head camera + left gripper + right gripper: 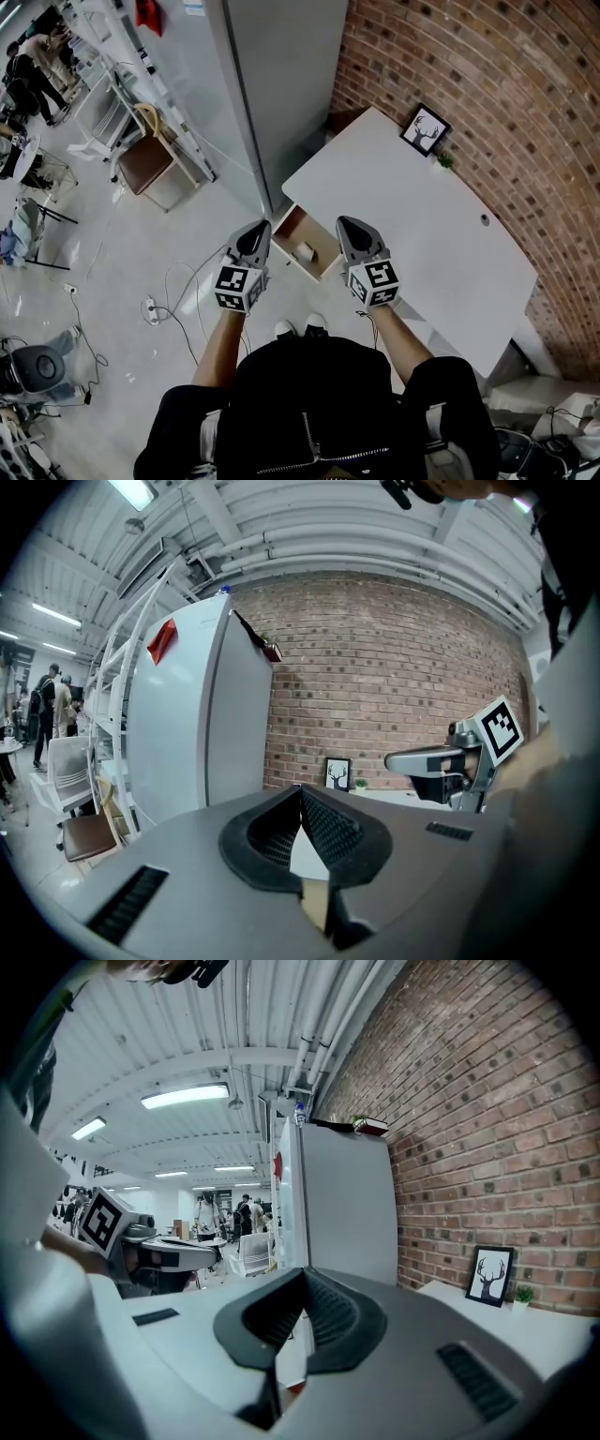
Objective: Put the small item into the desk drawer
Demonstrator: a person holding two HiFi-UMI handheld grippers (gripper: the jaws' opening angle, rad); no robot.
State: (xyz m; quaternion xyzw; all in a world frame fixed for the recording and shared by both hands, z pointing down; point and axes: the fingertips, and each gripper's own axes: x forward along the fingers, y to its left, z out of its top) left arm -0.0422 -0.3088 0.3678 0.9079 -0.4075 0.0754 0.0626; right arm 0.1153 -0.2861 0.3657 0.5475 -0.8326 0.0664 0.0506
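The desk drawer point(292, 228) stands pulled out from the near left edge of the white desk point(422, 216), its wooden inside showing. A small white item point(306, 250) lies in it. My left gripper point(264, 226) hovers over the drawer's left side and my right gripper point(343, 223) over its right side, both level and side by side. The left gripper point(300, 791) has its jaws closed together with nothing between them. So has the right gripper point(303, 1275). Each gripper view shows the other gripper beside it.
A framed deer picture point(425, 128) and a tiny plant point(444, 160) stand at the desk's back by the brick wall point(487, 75). A tall grey cabinet point(281, 84) rises left of the desk. A chair point(150, 159), a power strip point(151, 309) and cables are on the floor.
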